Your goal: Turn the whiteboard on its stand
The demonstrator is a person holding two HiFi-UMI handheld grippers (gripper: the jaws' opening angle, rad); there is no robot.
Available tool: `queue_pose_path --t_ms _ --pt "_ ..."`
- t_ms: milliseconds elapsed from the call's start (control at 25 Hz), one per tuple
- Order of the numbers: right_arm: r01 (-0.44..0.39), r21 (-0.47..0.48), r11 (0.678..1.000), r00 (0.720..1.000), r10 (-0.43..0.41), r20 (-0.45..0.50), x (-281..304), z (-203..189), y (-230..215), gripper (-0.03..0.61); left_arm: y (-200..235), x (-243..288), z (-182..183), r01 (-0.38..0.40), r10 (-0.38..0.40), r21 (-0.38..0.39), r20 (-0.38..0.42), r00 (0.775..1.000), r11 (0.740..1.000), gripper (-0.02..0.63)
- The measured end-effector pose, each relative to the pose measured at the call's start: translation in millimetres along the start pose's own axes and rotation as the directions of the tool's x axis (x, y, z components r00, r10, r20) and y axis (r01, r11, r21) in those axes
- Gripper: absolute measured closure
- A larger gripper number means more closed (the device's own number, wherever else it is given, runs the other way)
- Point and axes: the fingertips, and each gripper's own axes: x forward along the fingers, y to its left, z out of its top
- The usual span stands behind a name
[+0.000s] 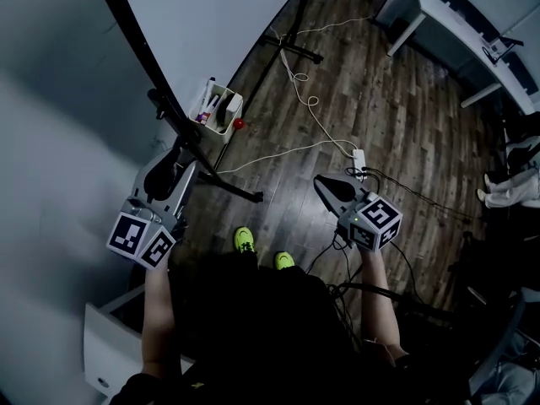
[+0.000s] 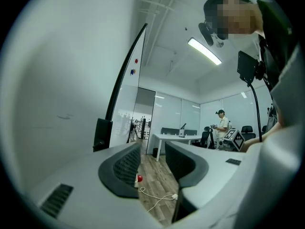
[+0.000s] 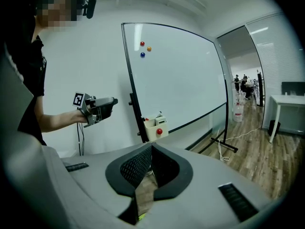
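The whiteboard stands on a black wheeled stand, with its black left edge running down towards me. In the right gripper view the whiteboard carries three small magnets near its top left corner. My left gripper is open and empty, close beside the board's left edge and the stand's clamp. From the right gripper view, the left gripper sits just left of the frame, apart from it. My right gripper is shut on nothing, out over the wooden floor and away from the board.
A cream pen box with a red magnet hangs on the board's lower left. A white cable and power strip lie on the floor. A white desk stands at back right, a water bottle by the far stand foot. Another person stands further off.
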Motion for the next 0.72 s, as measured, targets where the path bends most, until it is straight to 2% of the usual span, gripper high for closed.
queue_pose_path --t_ms 160,400,560,720 --pt "-0.052 -0.026 0.998 0.998 0.053 0.019 -9 -2 -1 0.583 -15 -11 10 -0.037 0.040 -0.047 0.063 0.997 0.998 0.457" --pt "-0.143 -0.060 0.988 0.989 0.145 0.030 -20 -3 8 0.583 -55 -20 4 -0.071 0.074 -0.054 0.064 0.995 0.996 0.459" --pt "-0.191 -0.092 0.977 0.980 0.195 0.046 -23 0 20 0.583 -80 -19 -2 -0.056 0.060 -0.059 0.064 0.996 0.997 0.459" --pt "-0.234 -0.111 0.966 0.967 0.243 0.072 -37 13 32 0.583 -115 -9 2 -0.006 0.007 -0.045 0.039 0.999 0.999 0.468"
